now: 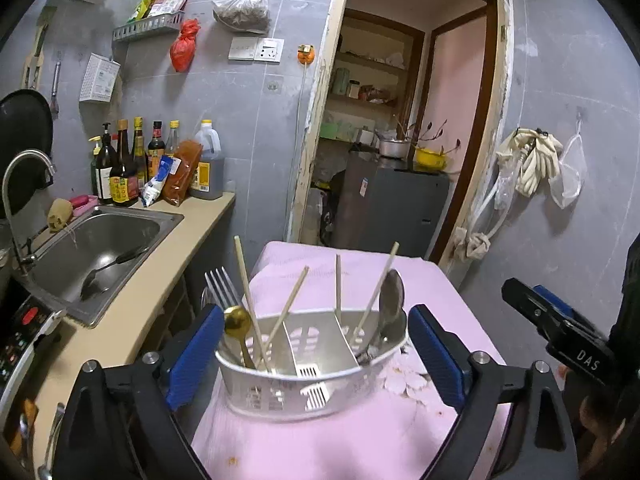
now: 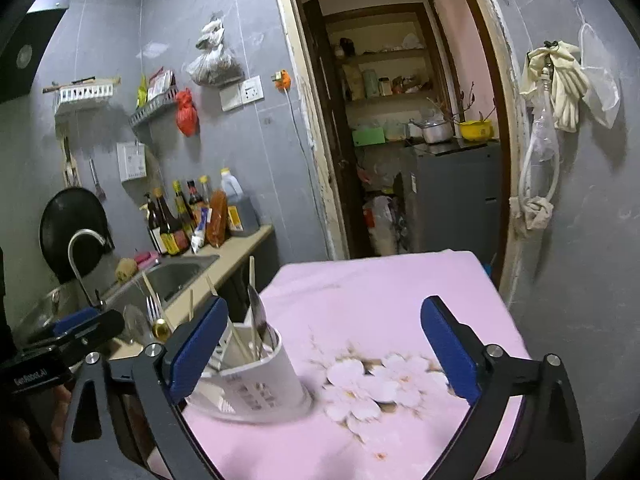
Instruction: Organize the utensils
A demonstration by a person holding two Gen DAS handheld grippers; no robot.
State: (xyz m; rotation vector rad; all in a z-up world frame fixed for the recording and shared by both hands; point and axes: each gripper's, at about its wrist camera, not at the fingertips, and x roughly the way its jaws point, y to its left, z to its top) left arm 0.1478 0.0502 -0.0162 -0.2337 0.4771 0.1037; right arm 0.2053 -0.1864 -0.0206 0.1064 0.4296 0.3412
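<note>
Left claw [image 1: 316,354]: blue pads spread wide apart, nothing clamped, one pad on either side of the caddy without touching it
Right claw [image 2: 324,346]: pads wide apart, gripping nothing; left pad just in front of the caddy, right pad over the flower print
Caddy [image 1: 298,380]: white slotted holder with three compartments, upright on the pink cloth
Left compartment: gold spoon [image 1: 237,322], fork [image 1: 219,288] with tines up, and two chopsticks [image 1: 250,300] leaning across each other
Middle compartment: bare of utensils as far as can be seen
Right compartment: steel spoon [image 1: 391,300] bowl up, with two more chopsticks [image 1: 376,292] beside it
Pink cloth [image 1: 304,440]: covers the table under the caddy, flower print [image 2: 372,384] to the right of the caddy
Counter [image 1: 160,280]: beige, left of the table, carrying the sink [image 1: 96,248] and a row of sauce bottles [image 1: 128,164]
Sink contents: dark ladle [image 1: 106,270] lying inside
Doorway [image 1: 400,120]: behind the table, shelves and a grey cabinet beyond
Person: hand [image 1: 596,420] holding the right tool at the edge of the left view
</note>
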